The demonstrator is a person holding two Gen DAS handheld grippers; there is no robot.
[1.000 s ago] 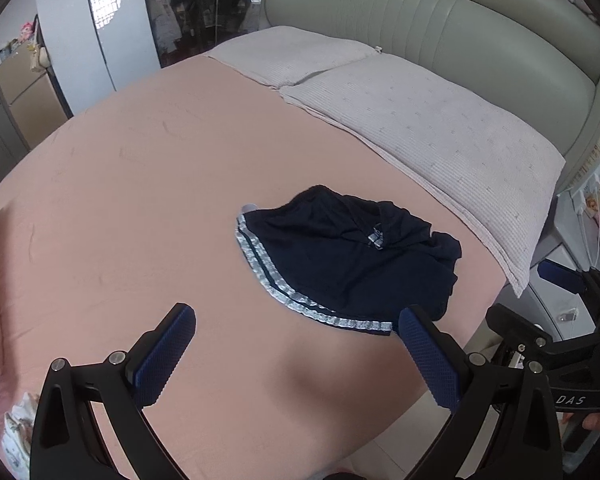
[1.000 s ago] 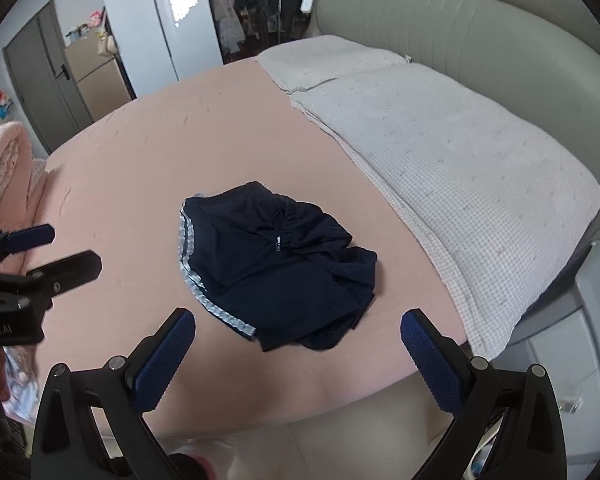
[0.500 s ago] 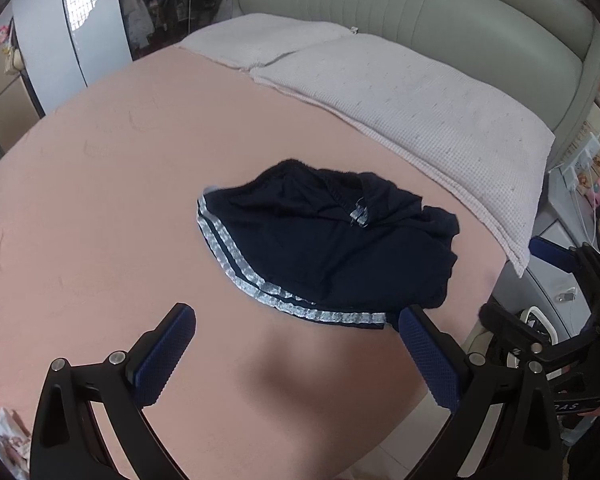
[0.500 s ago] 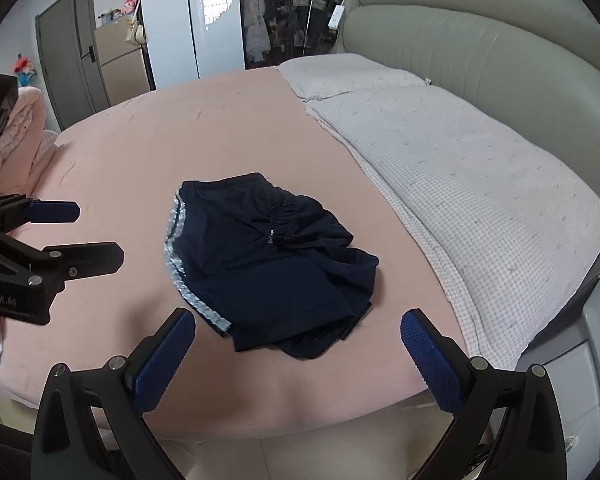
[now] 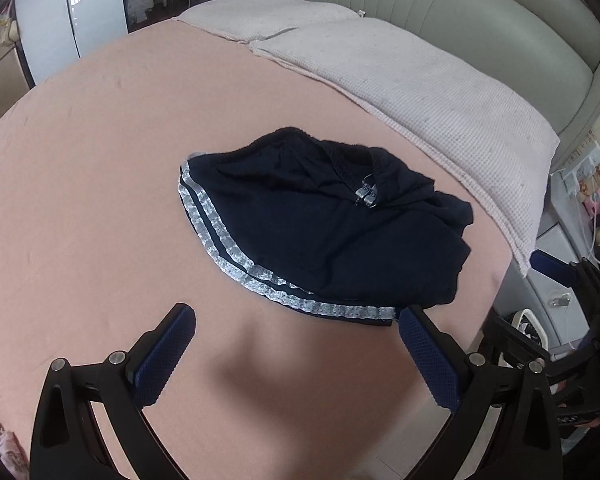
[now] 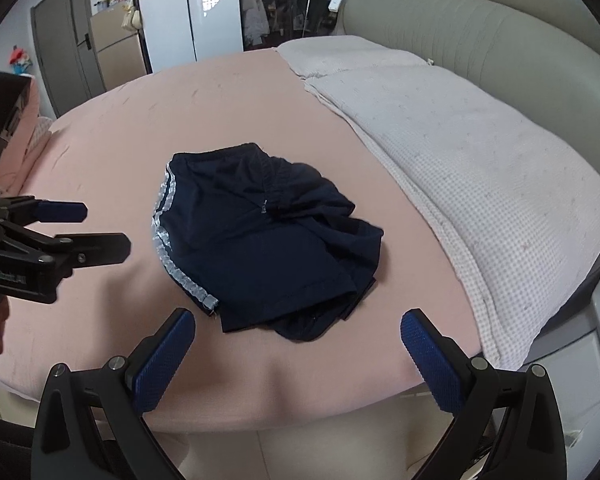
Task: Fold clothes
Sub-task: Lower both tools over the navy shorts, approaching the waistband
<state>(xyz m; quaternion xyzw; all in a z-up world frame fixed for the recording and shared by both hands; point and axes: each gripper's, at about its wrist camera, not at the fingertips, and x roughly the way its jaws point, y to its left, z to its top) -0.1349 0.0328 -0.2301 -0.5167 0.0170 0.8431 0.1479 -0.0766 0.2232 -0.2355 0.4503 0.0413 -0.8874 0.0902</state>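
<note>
A pair of navy shorts (image 5: 320,224) with silver side stripes lies crumpled on the pink bed sheet (image 5: 80,200). It also shows in the right wrist view (image 6: 260,240). My left gripper (image 5: 296,344) is open and empty, hovering just short of the striped hem, its right fingertip near the hem corner. My right gripper (image 6: 296,344) is open and empty, above the bed's near edge, short of the shorts' leg openings. The left gripper also shows in the right wrist view (image 6: 72,228) at the left, beside the shorts.
Two pale pillows (image 5: 420,84) lie along the grey-green padded headboard (image 5: 480,8). A white wardrobe (image 6: 192,12) and a door (image 6: 64,52) stand beyond the bed. A grey nightstand (image 5: 560,280) with cables is at the right. The floor (image 6: 312,452) shows below the bed edge.
Both grippers have moved closer to the shorts, which now look larger in both views. The jaws stay open. The shorts have not moved.
</note>
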